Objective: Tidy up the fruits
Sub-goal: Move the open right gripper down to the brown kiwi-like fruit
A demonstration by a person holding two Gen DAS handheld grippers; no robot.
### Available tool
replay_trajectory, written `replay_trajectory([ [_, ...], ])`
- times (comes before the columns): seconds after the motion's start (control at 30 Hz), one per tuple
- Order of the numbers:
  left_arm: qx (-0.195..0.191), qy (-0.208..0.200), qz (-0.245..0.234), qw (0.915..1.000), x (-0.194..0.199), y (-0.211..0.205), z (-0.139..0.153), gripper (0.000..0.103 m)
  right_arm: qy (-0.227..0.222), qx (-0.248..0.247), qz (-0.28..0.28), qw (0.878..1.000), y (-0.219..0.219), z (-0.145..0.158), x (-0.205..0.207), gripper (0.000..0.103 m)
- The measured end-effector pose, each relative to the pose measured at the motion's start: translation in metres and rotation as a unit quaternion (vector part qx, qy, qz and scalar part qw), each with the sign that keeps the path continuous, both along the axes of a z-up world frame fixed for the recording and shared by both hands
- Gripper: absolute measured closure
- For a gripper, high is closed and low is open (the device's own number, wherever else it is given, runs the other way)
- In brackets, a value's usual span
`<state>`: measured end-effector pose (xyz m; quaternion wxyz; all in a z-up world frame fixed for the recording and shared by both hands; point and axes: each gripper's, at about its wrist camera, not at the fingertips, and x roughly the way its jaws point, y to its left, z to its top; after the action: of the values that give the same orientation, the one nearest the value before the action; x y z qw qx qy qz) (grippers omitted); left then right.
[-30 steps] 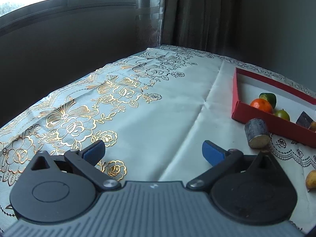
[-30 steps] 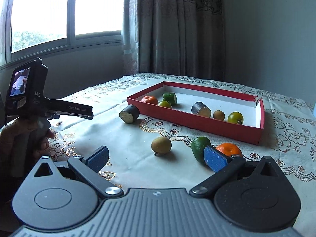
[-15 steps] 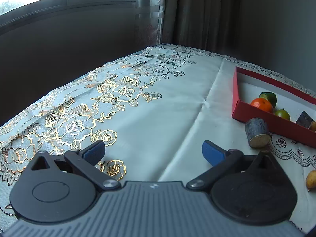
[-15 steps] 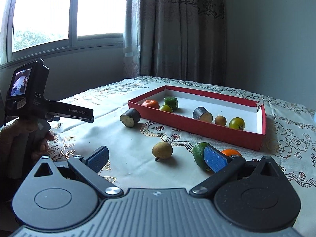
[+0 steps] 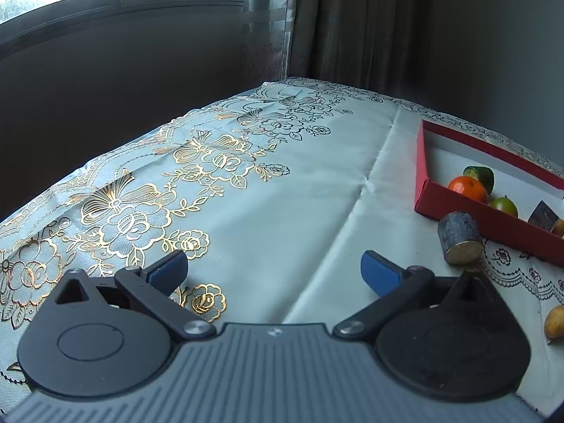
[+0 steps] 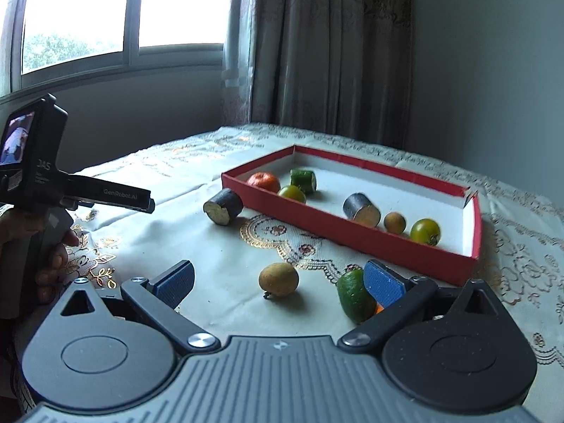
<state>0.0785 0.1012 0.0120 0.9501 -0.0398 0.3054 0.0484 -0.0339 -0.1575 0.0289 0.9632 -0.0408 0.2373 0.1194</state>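
Both grippers, right gripper (image 6: pixel 278 280) and left gripper (image 5: pixel 273 269), are hovering with jaws spread wide, gripping nothing. Just ahead, a tan fruit (image 6: pixel 278 279) and a green fruit (image 6: pixel 354 295) are lying on the tabletop (image 6: pixel 197 243). Farther off, the red tray (image 6: pixel 356 234) is holding six pieces, a dark cylinder (image 6: pixel 223 206) sitting just beside its near corner.

A table covered by a pale tablecloth (image 6: pixel 183 232) with gold floral print carries a red tray (image 6: pixel 356 234) with a white floor, set toward the far right. Directly on the cloth, a dark cut cylinder (image 6: pixel 223 206) with a yellowish face lies touching the tray's near-left corner. Nearer, a round tan fruit (image 6: pixel 278 279) sits apart from a green fruit (image 6: pixel 354 296), with an orange fruit (image 6: pixel 379 308) barely showing beside it.
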Motion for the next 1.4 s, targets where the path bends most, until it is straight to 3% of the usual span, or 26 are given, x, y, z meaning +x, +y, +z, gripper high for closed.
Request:
replay_trajectory([
  [0.1,-0.002,0.0,0.0,1.0,0.0,0.0,0.0,0.0,0.011,-0.002,0.014,1.0,0.006,-0.004,0.008,0.008],
  [0.33,-0.006,0.001,-0.001,1.0,0.0,0.001,0.0,0.0,0.034,-0.013,0.031,0.999,0.019,-0.013,0.024,0.04],
  [0.83,-0.013,0.002,-0.003,0.9999,0.001,0.002,0.0,0.0,0.057,0.0,0.002,0.998,0.011,-0.017,0.043,0.043],
  [1.4,-0.017,0.001,-0.001,0.9999,0.001,0.002,0.0,0.0,0.079,0.007,-0.011,0.997,0.007,-0.02,0.06,0.058],
])
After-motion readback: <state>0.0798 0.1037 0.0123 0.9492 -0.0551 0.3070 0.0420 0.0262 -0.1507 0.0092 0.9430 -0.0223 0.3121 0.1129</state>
